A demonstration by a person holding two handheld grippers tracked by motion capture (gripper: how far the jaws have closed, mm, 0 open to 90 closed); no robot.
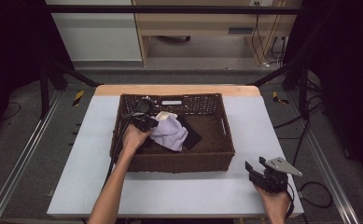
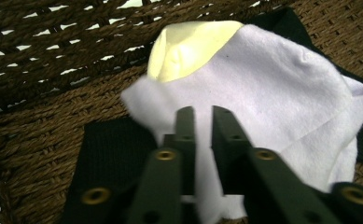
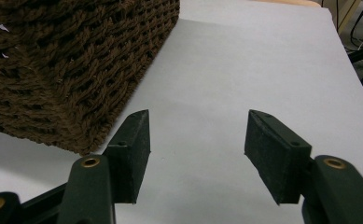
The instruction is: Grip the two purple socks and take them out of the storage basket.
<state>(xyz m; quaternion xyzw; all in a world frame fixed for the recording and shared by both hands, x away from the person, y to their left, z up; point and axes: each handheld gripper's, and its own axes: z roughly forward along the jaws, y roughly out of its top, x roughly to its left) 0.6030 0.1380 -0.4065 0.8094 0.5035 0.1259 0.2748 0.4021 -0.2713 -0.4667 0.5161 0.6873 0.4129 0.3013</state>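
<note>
The white cloth (image 2: 272,102) lies in the basket (image 1: 179,163) over a black cloth (image 2: 109,154) and a yellow one (image 2: 188,46), its near edge pinched between the left gripper's (image 2: 200,123) nearly closed jaws, likely for lifting out, while the right gripper (image 3: 195,140) idles wide open, empty, beside the basket
</note>
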